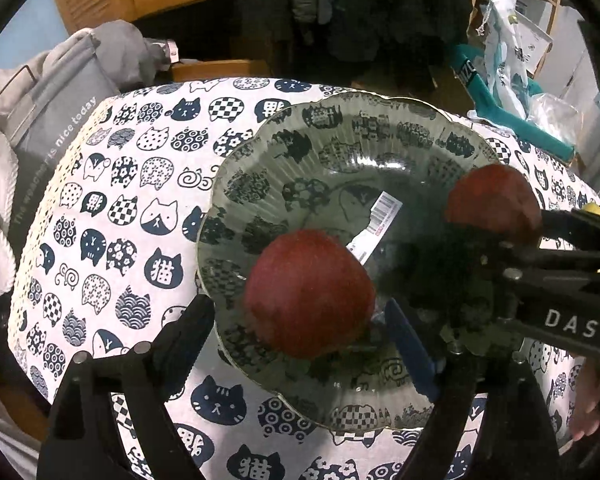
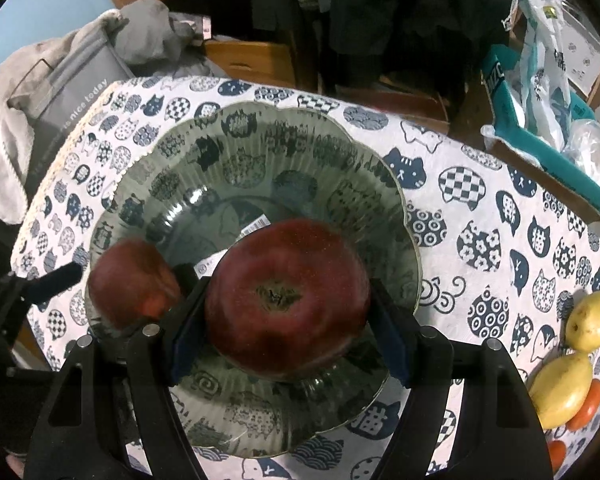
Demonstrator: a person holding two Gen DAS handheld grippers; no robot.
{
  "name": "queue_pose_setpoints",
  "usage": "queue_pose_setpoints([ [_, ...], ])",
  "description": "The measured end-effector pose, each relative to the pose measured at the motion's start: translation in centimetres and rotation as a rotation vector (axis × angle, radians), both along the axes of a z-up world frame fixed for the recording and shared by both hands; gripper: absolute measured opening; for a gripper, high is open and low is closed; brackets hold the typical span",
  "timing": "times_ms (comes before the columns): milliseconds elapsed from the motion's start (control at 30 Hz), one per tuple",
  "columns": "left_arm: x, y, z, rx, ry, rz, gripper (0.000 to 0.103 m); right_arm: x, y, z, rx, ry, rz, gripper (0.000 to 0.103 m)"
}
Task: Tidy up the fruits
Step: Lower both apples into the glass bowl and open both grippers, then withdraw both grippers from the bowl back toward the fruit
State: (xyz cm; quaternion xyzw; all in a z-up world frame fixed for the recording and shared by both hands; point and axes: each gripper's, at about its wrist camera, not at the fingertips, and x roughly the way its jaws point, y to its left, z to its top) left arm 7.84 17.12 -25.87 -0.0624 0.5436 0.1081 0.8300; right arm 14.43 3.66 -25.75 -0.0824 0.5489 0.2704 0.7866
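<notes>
Both grippers are lowering 2 apples into the glass bowl (image 1: 236, 184): the left gripper (image 1: 296, 344), jaws spread clear of its apple (image 1: 308, 296), should lift straight up, while the right gripper (image 2: 288, 336), pinching its apple (image 2: 286, 296), should set it down before letting go

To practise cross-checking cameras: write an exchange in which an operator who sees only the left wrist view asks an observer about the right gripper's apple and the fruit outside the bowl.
Operator: Is the right gripper really gripping its apple?
Observer: Yes, the right gripper closes on the second apple from both sides.
Operator: What is outside the bowl?
Observer: Two yellow fruits and orange ones lie on the tablecloth, right of the bowl.
</notes>
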Motion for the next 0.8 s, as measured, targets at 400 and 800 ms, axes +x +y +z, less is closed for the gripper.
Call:
queue_pose_setpoints([
  [400,-0.8,0.3,1.5,-0.014,-0.025,0.023,0.088,-0.5,0.2,0.9,0.063,-0.021,0.010,0.085],
  [800,-1.8,-0.4,4.9,-0.050,-0.102,0.027,0.088,-1.5,-1.5,6.8,0.039,-0.187,-0.019,0.085],
])
